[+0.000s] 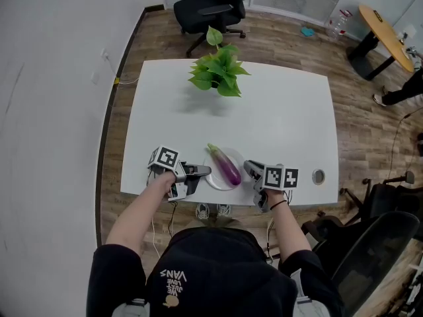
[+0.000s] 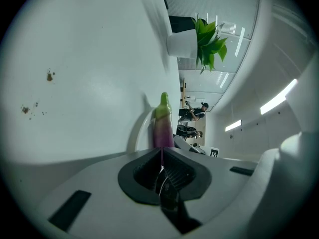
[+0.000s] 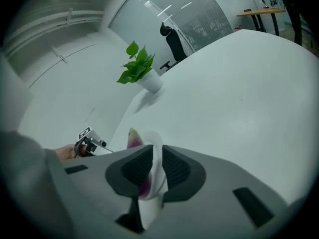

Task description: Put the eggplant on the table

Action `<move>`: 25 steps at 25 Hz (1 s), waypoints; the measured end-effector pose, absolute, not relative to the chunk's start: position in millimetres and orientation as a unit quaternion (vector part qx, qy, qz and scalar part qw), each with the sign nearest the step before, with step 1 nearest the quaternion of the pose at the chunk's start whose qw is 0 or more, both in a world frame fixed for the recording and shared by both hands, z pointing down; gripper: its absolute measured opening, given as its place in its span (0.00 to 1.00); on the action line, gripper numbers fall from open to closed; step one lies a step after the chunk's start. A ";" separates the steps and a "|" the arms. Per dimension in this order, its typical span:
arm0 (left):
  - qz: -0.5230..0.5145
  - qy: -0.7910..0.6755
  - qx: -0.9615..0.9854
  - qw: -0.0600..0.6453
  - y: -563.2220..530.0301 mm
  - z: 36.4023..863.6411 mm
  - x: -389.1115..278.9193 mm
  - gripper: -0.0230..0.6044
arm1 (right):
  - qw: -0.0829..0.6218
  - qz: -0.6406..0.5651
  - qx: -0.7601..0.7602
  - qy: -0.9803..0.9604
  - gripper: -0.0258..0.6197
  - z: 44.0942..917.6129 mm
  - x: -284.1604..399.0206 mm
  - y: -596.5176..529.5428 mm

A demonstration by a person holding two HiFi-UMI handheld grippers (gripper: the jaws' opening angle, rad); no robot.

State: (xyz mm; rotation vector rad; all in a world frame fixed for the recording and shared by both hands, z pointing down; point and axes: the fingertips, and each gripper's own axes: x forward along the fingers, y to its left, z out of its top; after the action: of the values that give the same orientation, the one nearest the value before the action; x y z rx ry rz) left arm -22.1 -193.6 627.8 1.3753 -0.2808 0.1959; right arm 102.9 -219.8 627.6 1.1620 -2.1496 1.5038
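A purple eggplant (image 1: pixel 225 165) with a green stem lies on a small white plate (image 1: pixel 215 185) near the front edge of the white table (image 1: pixel 284 111). My left gripper (image 1: pixel 206 171) comes in from the left, its jaws closed on the plate's left rim. My right gripper (image 1: pixel 250 168) holds the plate's right rim. In the left gripper view the eggplant (image 2: pixel 163 126) stands just beyond the nearly closed left gripper (image 2: pixel 162 158), beside the plate rim (image 2: pixel 141 128). In the right gripper view the plate (image 3: pixel 153 138) fills the narrow gap of the right gripper (image 3: pixel 152 168), with the eggplant (image 3: pixel 133 139) behind it.
A potted green plant (image 1: pixel 218 68) stands at the table's far middle. A round cable hole (image 1: pixel 318 176) sits right of my right gripper. A black office chair (image 1: pixel 211 5) is behind the table, and a dark chair (image 1: pixel 377 243) is at my right.
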 end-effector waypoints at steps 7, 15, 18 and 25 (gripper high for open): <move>0.026 -0.151 0.683 0.715 -208.9 600.4 -21.5 0.07 | 0.124 0.509 0.398 -0.753 0.14 616.0 97.2 -216.6; -0.040 -0.199 0.838 0.507 -218.8 537.4 -17.5 0.07 | 0.094 0.404 0.429 -0.803 0.14 573.8 92.7 -221.9; -0.048 -0.227 0.875 0.425 -218.1 520.5 -20.7 0.07 | 0.073 0.365 0.437 -0.819 0.12 554.6 88.7 -221.9; -0.046 -0.291 0.911 0.289 -209.1 494.6 -29.0 0.07 | 0.033 0.276 0.459 -0.844 0.09 519.5 87.2 -211.7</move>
State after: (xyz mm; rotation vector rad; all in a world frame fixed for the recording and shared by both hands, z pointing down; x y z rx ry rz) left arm -29.0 -209.1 494.6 2.4312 -0.7777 -0.1240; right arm 87.2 -211.7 519.5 1.4128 -2.5968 0.8487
